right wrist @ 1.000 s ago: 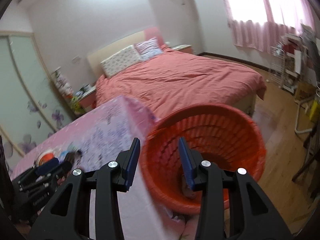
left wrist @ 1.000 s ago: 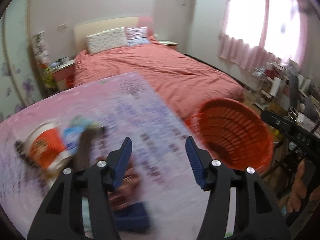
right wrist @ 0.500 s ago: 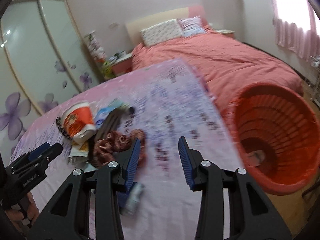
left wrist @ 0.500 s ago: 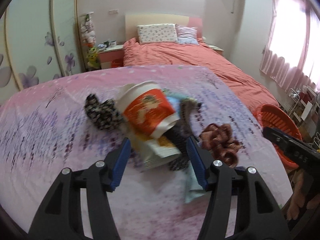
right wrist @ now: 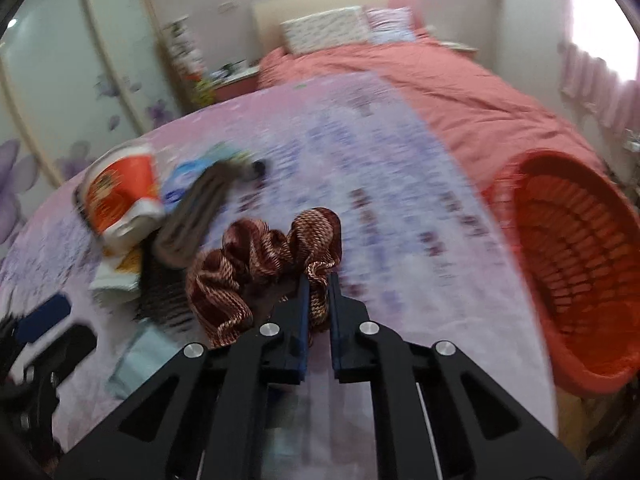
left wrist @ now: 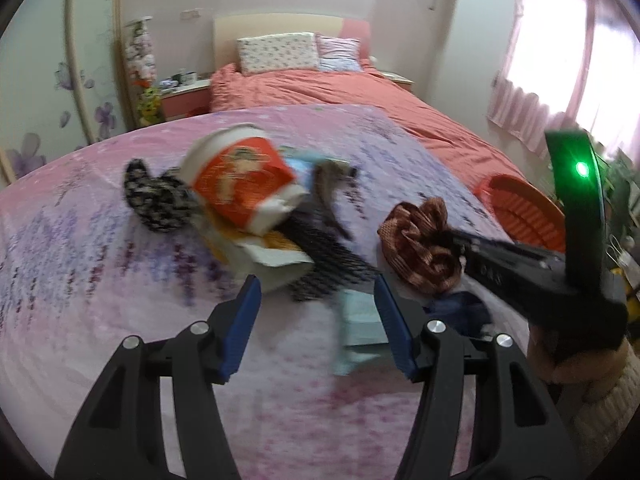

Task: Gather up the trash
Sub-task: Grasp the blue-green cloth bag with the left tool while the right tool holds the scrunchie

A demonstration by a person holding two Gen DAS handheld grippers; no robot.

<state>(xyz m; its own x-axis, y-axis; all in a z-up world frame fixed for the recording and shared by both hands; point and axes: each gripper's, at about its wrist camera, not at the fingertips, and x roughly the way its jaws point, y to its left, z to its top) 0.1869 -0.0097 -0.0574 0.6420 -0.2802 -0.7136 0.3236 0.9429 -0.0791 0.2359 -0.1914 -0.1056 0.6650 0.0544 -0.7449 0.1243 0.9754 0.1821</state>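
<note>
Salmon-covered bed (left wrist: 360, 96) with two pillows (left wrist: 278, 52); pink curtains (left wrist: 532, 120) beside it.

No legible text, label or number anywhere.

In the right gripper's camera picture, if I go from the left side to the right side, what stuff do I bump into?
Orange-and-white paper cup → brown striped fabric scrunchie, pinched in the right gripper jaws → orange plastic slatted basket at the far right, beside the pink flowered sheet.
</note>
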